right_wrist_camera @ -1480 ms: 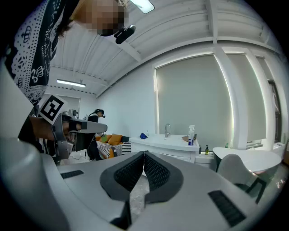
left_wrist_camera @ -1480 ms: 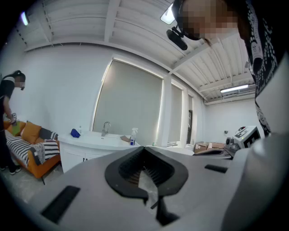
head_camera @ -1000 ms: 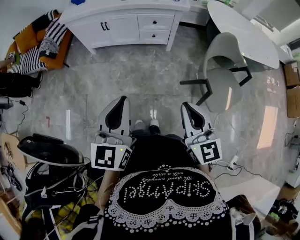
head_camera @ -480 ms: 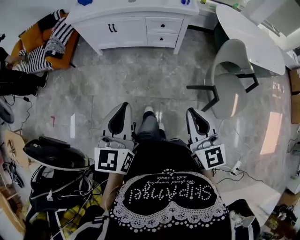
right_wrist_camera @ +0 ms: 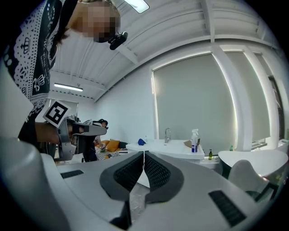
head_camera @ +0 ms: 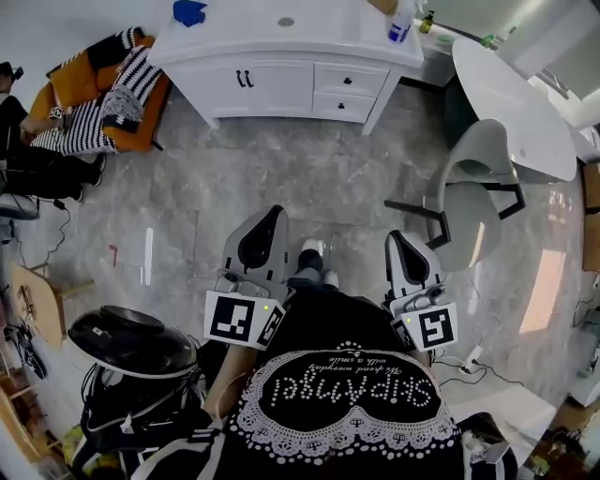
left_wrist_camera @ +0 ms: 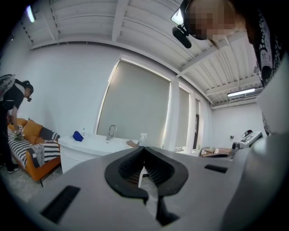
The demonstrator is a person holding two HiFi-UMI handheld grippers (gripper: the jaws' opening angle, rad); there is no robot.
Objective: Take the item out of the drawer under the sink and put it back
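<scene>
The sink cabinet (head_camera: 281,84) shows more of its top now, the left gripper (head_camera: 270,214) and right gripper (head_camera: 395,236) are pressed together and empty well short of it, the item stays unseen, likely behind its shut drawers (head_camera: 361,84), and closed tongs could only bump those.

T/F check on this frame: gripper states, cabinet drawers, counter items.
1. The left gripper and right gripper are both shut, nothing between the jaws. True.
2. The sink cabinet stands open. False: its drawers and doors are closed.
3. A spray bottle stands on the countertop. True.
4. The blue item lies on the floor. False: it lies on the countertop.
5. The grippers touch the cabinet. False: floor lies between them.
</scene>
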